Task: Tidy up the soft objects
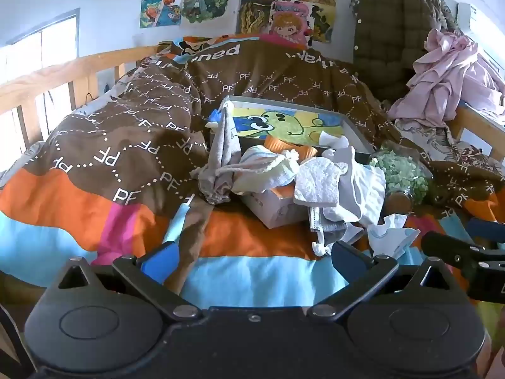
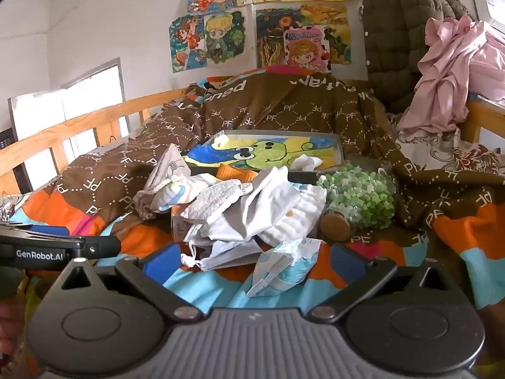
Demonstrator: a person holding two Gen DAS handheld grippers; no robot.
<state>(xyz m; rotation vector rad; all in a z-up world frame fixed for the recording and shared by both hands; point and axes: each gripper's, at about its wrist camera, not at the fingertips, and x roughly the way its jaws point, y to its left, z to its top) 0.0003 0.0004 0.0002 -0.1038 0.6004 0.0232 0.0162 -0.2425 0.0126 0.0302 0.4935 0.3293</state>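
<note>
The pile of soft cloths [image 2: 252,208] lies on the bed, heaped over a small cardboard box [image 1: 274,208] and against the front edge of a shallow grey tray [image 2: 339,145] that holds a green cartoon drawing. The heap is made of a grey garment [image 1: 217,158], a pale striped piece [image 1: 268,170], a rough white towel [image 1: 318,183] and white cloths. Its long axis runs left to right across both views. A crumpled blue-and-white packet [image 2: 284,268] lies at its near edge, and a corked jar of green bits [image 2: 356,202] lies on its side just to the right, touching the pile.

The right gripper [image 2: 262,262] has its blue-padded fingers spread wide with nothing between them, and the packet and the white cloths sit directly ahead, close to the fingertips. The left gripper [image 1: 252,259] is likewise spread and empty; the pile lies ahead and somewhat to its right, a little farther off, with bare quilt [image 1: 110,158] in front of it. The right hand therefore looks the nearer one for a first pick, probably the closest white cloth.

Around this, a wooden bed rail [image 2: 79,126] runs on the left, drawings [image 2: 274,31] cover the wall, and a pink garment [image 2: 448,69] hangs on the right.
</note>
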